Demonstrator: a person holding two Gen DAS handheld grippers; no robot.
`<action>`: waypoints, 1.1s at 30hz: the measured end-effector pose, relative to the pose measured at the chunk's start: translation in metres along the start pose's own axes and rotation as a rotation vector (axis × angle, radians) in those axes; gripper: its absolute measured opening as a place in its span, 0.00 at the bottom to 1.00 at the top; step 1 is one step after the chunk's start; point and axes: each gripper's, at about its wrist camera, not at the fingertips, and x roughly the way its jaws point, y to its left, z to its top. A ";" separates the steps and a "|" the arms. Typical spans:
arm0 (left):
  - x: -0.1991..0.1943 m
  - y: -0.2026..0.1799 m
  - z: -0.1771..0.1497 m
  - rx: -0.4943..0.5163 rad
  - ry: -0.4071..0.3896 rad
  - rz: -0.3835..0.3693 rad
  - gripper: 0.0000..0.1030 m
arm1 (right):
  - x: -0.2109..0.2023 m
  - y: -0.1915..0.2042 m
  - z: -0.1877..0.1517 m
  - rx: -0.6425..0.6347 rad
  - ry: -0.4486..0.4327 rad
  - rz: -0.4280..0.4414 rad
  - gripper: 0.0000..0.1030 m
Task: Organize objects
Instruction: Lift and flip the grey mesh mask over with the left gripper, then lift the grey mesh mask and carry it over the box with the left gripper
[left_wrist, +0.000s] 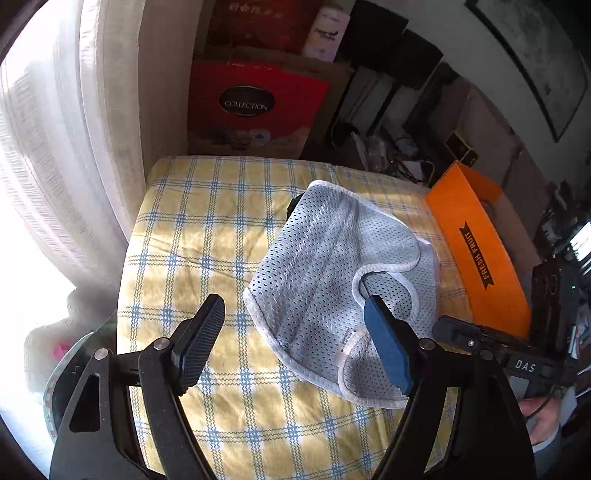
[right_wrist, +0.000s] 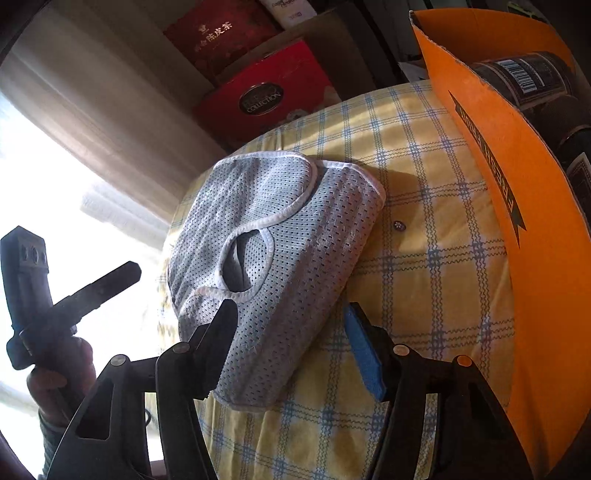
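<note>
A light blue mesh garment (left_wrist: 332, 273) with white trim lies on the yellow checked cloth (left_wrist: 207, 229); it also shows in the right wrist view (right_wrist: 273, 243). My left gripper (left_wrist: 295, 332) is open above the cloth, its blue right finger over the garment's near edge, its left finger over bare cloth. My right gripper (right_wrist: 291, 339) is open, its fingers on either side of the garment's near end. An orange "FRESH FRUIT" box (left_wrist: 476, 254) stands at the cloth's right edge; it holds dark bottles (right_wrist: 528, 81) in the right wrist view.
A red "COLLECTION" box (left_wrist: 255, 107) and cartons stand behind the cloth. A white curtain (left_wrist: 74, 147) hangs at the left. Cluttered shelves are at the back right. A small dark button-like thing (right_wrist: 399, 226) lies on the cloth.
</note>
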 end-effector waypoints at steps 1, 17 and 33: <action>0.007 0.003 0.005 -0.005 0.010 0.008 0.74 | 0.001 -0.001 0.000 0.008 0.004 0.008 0.53; 0.052 -0.009 0.009 0.054 0.111 0.006 0.32 | 0.010 -0.001 0.009 0.000 -0.004 -0.060 0.34; -0.044 -0.058 0.033 0.038 -0.033 -0.173 0.08 | -0.057 0.030 0.037 -0.068 -0.146 -0.033 0.23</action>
